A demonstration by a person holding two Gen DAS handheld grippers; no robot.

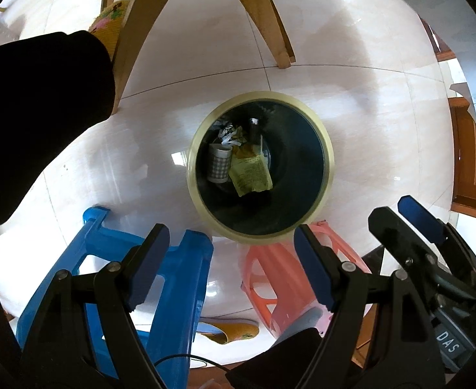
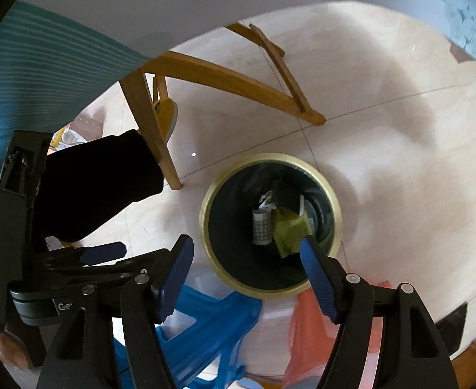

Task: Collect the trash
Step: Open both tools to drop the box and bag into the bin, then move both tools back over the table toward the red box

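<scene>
A round dark trash bin with a pale yellow rim (image 1: 330,162) stands on the floor below both grippers; it also shows in the right wrist view (image 2: 205,214). Inside lie a yellow-green wrapper (image 1: 252,173) (image 2: 288,230), a checked paper cup (image 1: 220,163) (image 2: 261,227) and crumpled white paper (image 1: 228,134). My left gripper (image 1: 229,267) is open and empty above the bin's near rim. My right gripper (image 2: 246,280) is open and empty over the bin too; it shows at the right of the left wrist view (image 1: 396,214).
A blue plastic stool (image 1: 176,278) (image 2: 205,324) and an orange-pink stool (image 1: 270,278) (image 2: 306,334) stand under the grippers. Wooden chair legs (image 1: 270,16) (image 2: 225,74) rise beyond the bin. A black sleeve (image 1: 36,113) (image 2: 101,178) is at left. A yellow slipper (image 1: 231,330) lies on the tiled floor.
</scene>
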